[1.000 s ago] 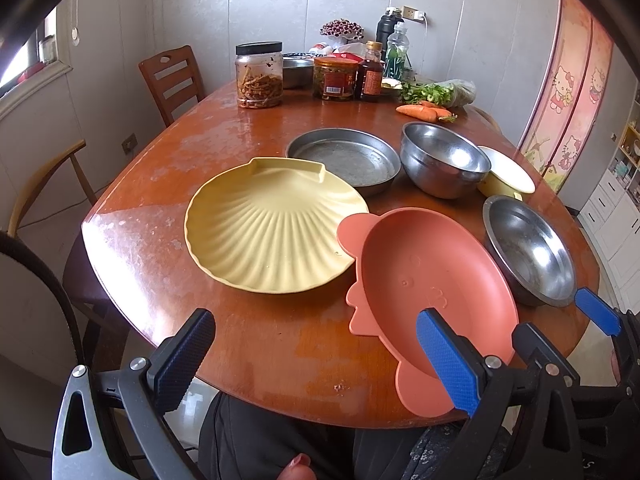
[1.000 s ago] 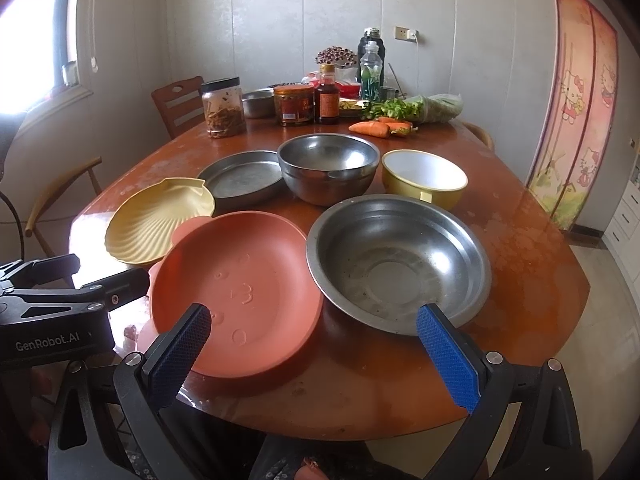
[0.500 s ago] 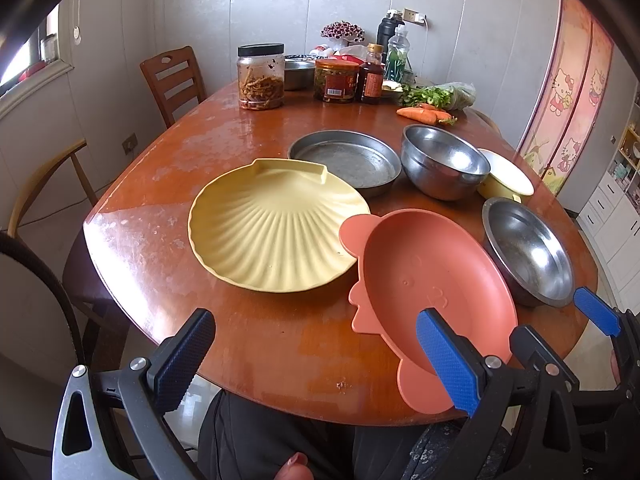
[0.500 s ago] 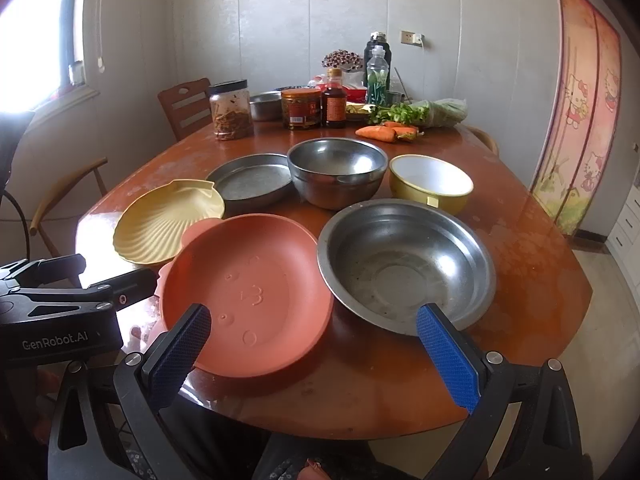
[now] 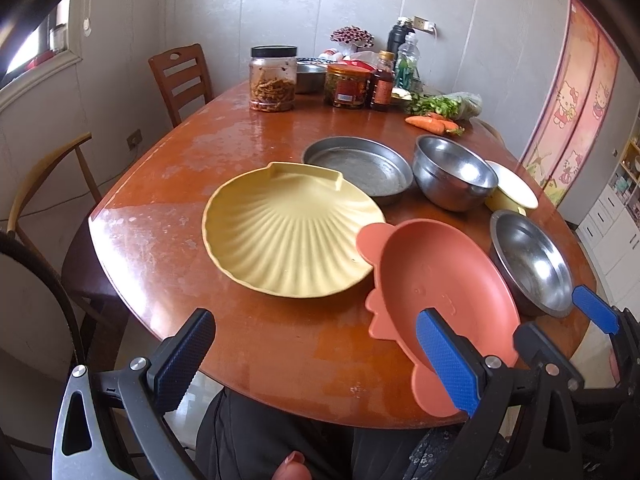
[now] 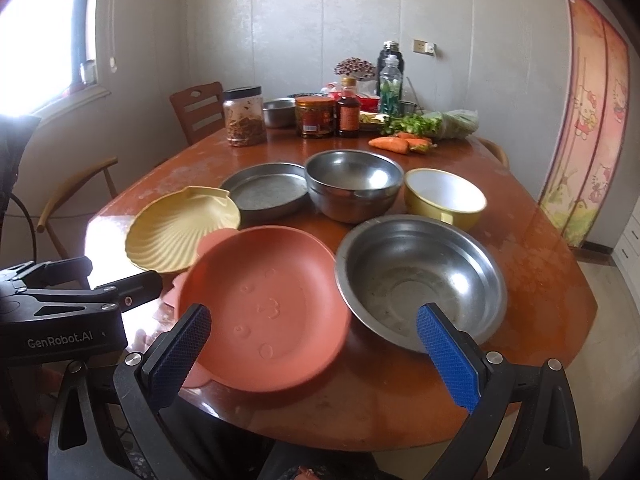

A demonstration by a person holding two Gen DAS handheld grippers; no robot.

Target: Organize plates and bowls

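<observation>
Both grippers hang at the near edge of the brown table [image 5: 256, 344], jaws spread wide and holding nothing. In the left wrist view the left gripper [image 5: 316, 360] fills the bottom of the frame, its blue pads well apart; in the right wrist view the right gripper [image 6: 314, 354] sits the same way along the bottom, and the left one shows there as a black body at lower left.

The dishes lie spread over the near half of the table. The yellow shell plate [image 5: 294, 232] sits at the middle of the left view, and the orange plate [image 5: 440, 284] lies to its lower right, its eared rim overlapping the shell plate's edge and its near end poking past the table edge. Right of the orange plate, touching or nearly so, is the wide steel bowl [image 6: 420, 280], in the centre-right of the right view. Above these stand a flat steel pan [image 6: 266, 192], a deep steel bowl [image 6: 352, 184] just beside it, and a yellow bowl [image 6: 444, 198] with a white inside, to the right.

Toward the top of both frames are jars [image 6: 244, 120], bottles [image 6: 348, 108], carrots [image 6: 390, 144] and greens [image 6: 420, 124]. A wooden chair [image 5: 182, 76] stands at upper left of the left view.
</observation>
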